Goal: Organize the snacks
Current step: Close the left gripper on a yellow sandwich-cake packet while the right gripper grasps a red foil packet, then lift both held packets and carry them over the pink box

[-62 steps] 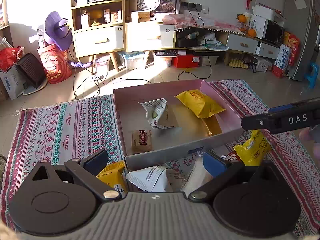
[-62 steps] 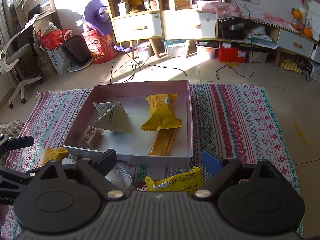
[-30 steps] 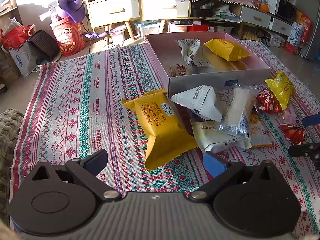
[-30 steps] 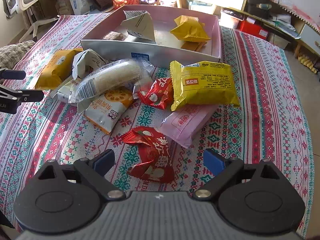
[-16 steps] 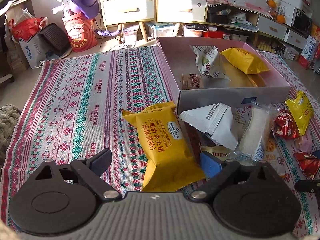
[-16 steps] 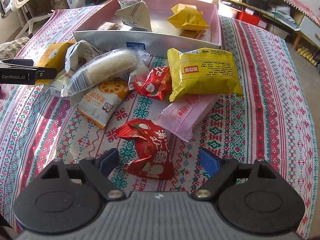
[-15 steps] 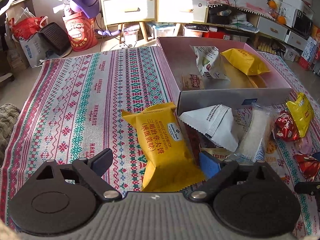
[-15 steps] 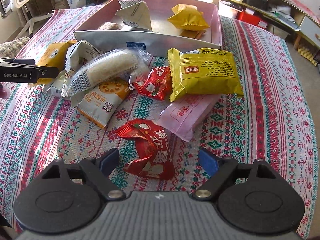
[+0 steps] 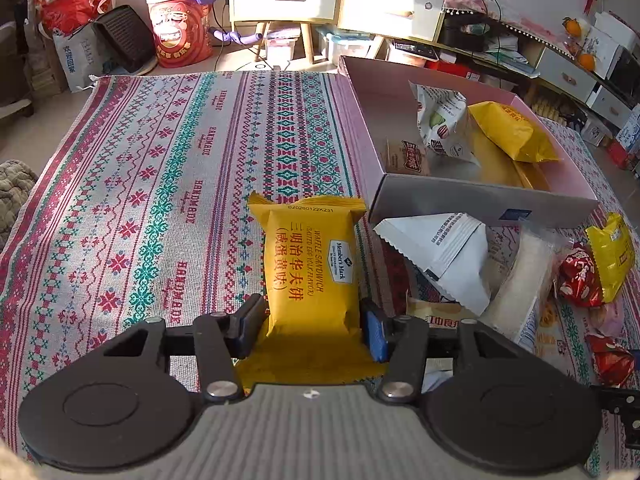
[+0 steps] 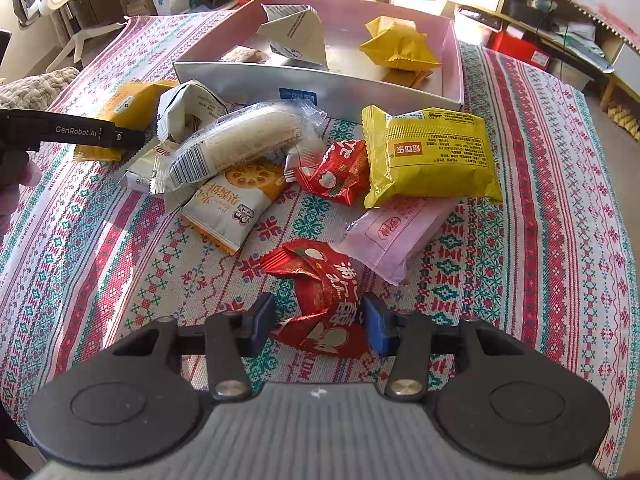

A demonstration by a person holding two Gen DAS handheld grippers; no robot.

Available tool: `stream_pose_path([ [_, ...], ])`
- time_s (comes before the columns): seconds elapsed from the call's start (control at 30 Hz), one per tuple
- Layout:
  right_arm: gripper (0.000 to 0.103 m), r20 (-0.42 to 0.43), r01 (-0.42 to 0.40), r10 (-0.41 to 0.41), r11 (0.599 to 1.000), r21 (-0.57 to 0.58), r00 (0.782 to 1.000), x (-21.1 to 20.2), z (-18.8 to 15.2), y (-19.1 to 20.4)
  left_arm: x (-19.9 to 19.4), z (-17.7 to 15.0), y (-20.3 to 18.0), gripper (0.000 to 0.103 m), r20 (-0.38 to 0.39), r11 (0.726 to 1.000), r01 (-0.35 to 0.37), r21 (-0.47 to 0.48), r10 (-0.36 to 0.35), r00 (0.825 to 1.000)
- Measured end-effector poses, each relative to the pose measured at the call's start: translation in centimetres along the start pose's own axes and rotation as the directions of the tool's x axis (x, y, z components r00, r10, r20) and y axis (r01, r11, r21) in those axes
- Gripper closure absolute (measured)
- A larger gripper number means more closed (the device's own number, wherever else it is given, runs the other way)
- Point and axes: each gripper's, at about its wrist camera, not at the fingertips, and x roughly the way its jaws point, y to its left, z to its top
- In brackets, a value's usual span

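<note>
Both grippers are angling steeply down, jaws just closing: left gripper [image 9: 313, 330] pinching a yellow waffle sandwich packet [image 9: 310, 270], right gripper [image 10: 319, 322] pinching a red candy wrapper [image 10: 322, 292].

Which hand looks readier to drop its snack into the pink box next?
Probably left. The left gripper pinches the yellow waffle packet lying right beside the pink box. The right gripper, around a red wrapper, has a snack pile between.

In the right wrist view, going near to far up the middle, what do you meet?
right gripper → red crinkled packet between its fingers → pink packet → large yellow packet → box's near wall → yellow packet in the box
</note>
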Motion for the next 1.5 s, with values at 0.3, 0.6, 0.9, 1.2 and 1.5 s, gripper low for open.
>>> stream_pose_path([
  [0.3, 0.067, 0.010, 0.011, -0.011, 1.000, -0.017, 1.000, -0.3, -0.1, 0.2, -0.8, -0.1, 0.1, 0.054, -0.018, 1.000, -0.018, -0.013, 0.018, 1.000],
  [0.6, 0.068, 0.031, -0.003, 0.003, 1.000, 0.000, 1.000, -1.1, 0.5, -0.4, -1.5, 0.4, 0.3, 0.057, -0.023, 0.999, -0.034, -0.022, 0.033, 0.999],
  [0.9, 0.070, 0.077, -0.055, 0.056, 0.998, -0.012, 0.995, -2.6, 0.9, 0.0, -2.3, 0.5, 0.7, 0.058, -0.023, 0.998, -0.043, -0.038, 0.042, 0.999],
  [1.2, 0.070, 0.106, -0.043, 0.045, 0.999, -0.021, 0.993, -3.1, 1.9, 0.3, -4.1, 0.9, 0.4, 0.059, 0.026, 0.999, -0.014, -0.032, 0.015, 1.000],
  [1.5, 0.070, 0.167, -0.014, 0.022, 0.999, -0.044, 0.986, -4.2, 3.5, 1.0, -5.7, 1.4, -0.9, 0.059, 0.075, 1.000, 0.029, -0.001, -0.029, 0.997],
])
